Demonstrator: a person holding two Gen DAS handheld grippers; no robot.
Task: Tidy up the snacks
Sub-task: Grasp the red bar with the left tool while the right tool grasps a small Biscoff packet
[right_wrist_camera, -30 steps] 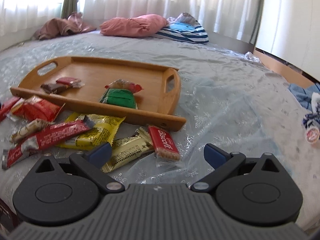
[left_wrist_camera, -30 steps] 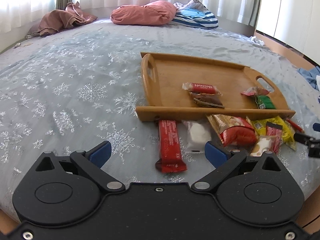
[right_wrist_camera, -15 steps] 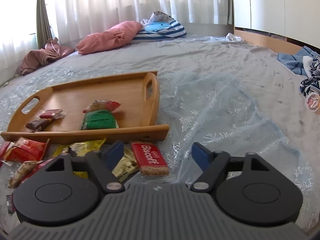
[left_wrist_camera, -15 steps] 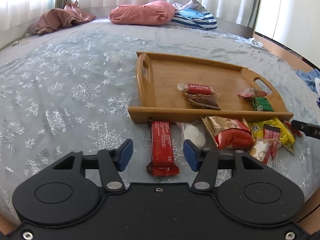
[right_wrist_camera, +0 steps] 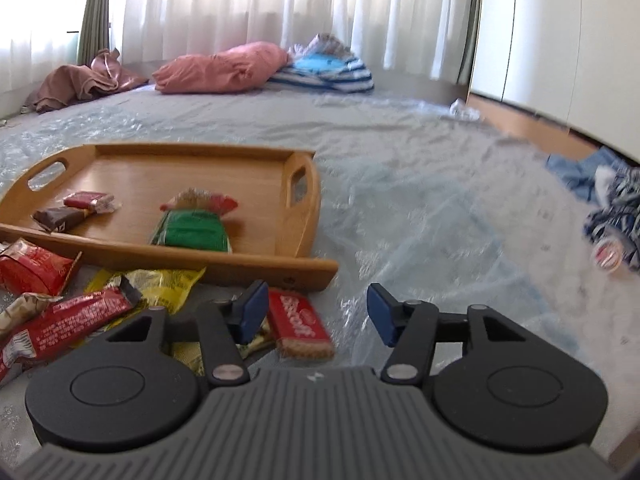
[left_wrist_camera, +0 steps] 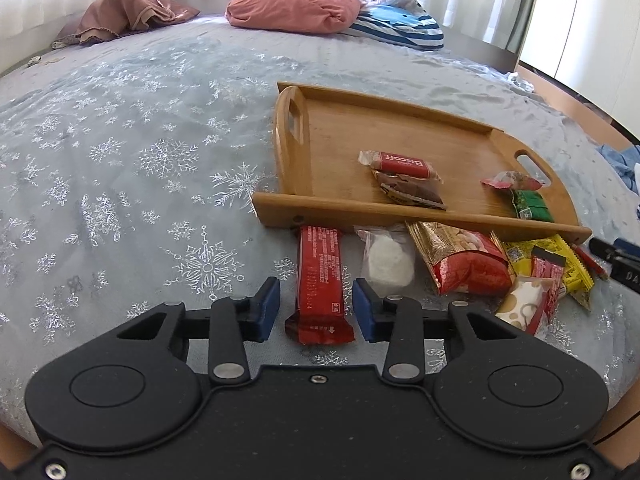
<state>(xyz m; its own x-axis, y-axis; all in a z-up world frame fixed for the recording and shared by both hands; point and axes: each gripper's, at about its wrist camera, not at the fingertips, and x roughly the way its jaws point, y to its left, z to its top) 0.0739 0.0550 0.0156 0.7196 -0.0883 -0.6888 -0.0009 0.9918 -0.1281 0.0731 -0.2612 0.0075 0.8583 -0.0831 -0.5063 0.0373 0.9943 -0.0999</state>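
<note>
Your left gripper has just been closing its jaws around the near end of the long red bar lying on the bed; a gap shows on each side, so nothing is gripped. Your right gripper has also been closing, jaws apart, with the red biscuit pack between them beside the left pad. Both snacks lie just in front of the wooden tray, which holds four packets.
</note>
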